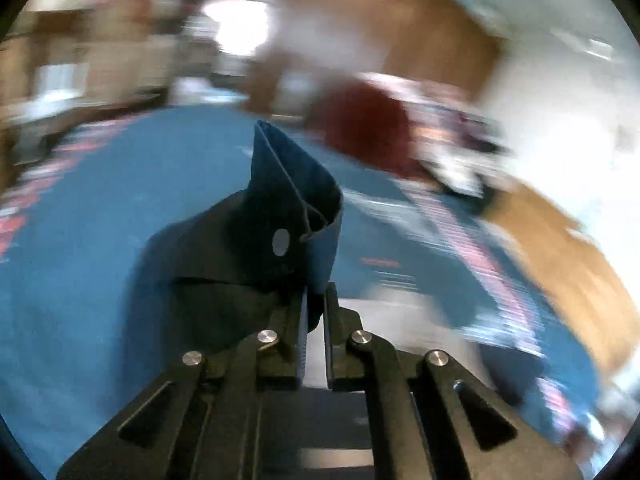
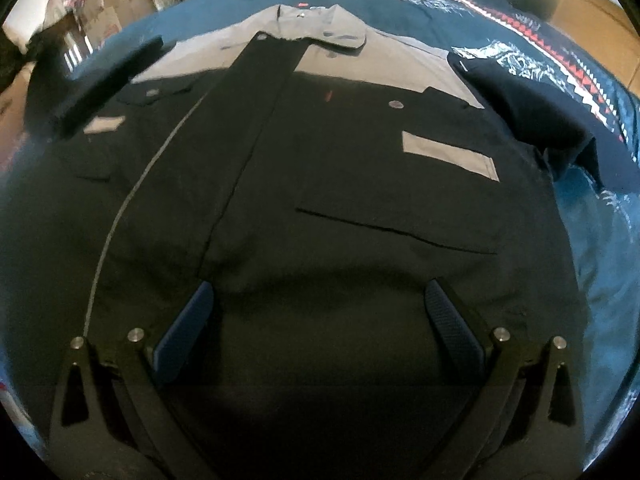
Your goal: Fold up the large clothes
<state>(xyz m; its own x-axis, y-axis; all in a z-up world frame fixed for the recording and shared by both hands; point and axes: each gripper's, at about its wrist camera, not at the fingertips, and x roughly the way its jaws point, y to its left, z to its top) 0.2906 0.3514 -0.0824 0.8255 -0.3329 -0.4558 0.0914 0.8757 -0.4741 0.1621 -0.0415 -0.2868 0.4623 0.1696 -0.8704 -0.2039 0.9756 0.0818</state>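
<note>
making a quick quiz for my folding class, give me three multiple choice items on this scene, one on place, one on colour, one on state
1. Where does the jacket lie?
A. on a blue patterned bedspread
B. on a hanger
C. in a basket

2. What colour is its collar?
A. red
B. grey
C. yellow

3. How is the right claw?
A. shut on a sleeve
B. open above the jacket
C. out of view

Answers: A, blue cover shows around the jacket; B, collar and shoulders are grey; B, its fingers stand wide apart with nothing pinched. The left claw pinches dark fabric.

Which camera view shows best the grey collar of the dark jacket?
The right wrist view: the grey collar lies flat at the top of the spread dark jacket. The left wrist view shows only a pinched fold of dark cloth, no collar.
</note>
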